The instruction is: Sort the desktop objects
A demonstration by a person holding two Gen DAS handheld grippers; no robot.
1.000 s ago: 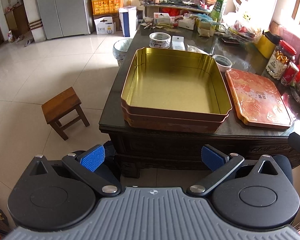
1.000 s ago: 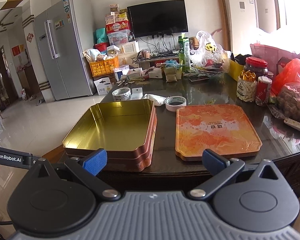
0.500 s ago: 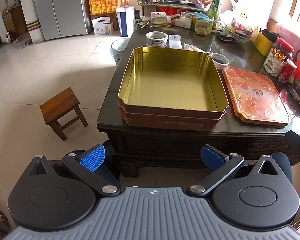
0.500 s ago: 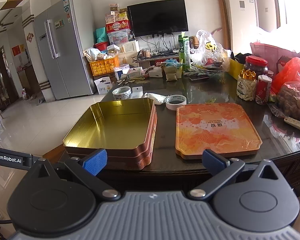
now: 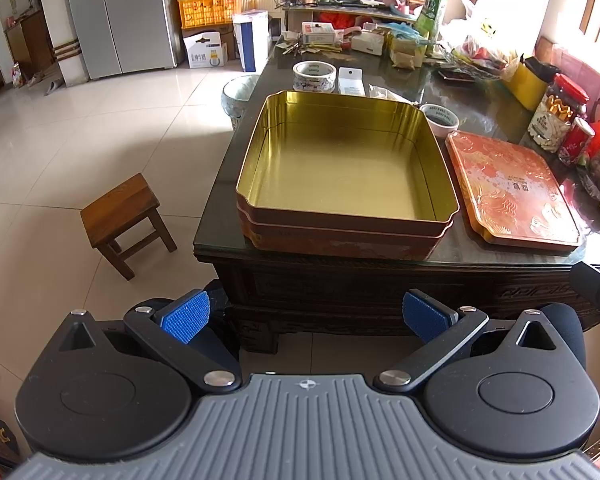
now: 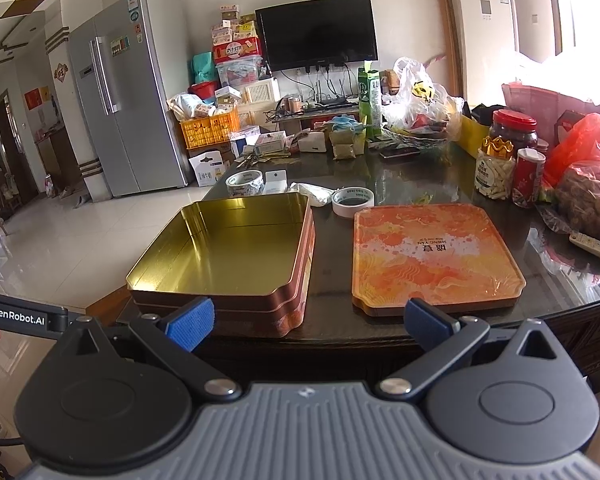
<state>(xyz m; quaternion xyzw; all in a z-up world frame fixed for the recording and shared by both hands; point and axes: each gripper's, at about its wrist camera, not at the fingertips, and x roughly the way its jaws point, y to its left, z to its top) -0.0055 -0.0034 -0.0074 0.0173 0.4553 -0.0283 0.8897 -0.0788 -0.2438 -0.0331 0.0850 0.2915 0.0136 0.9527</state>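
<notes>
Right now tin (image 5: 340, 176) sits lidless w/ lid (image 5: 508, 188) just right of it, likely ready for filling; tape rolls (image 5: 314, 76) behind tin. Left gripper (image 5: 304, 316) & right gripper (image 6: 308, 324) spread, holding nothing.

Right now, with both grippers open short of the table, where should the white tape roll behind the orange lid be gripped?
Grip the white tape roll across its wall, one finger in the hole and one outside, coming down from above. It lies flat with the hole up, close behind the orange lid, so a low approach from the front looks blocked.
</notes>
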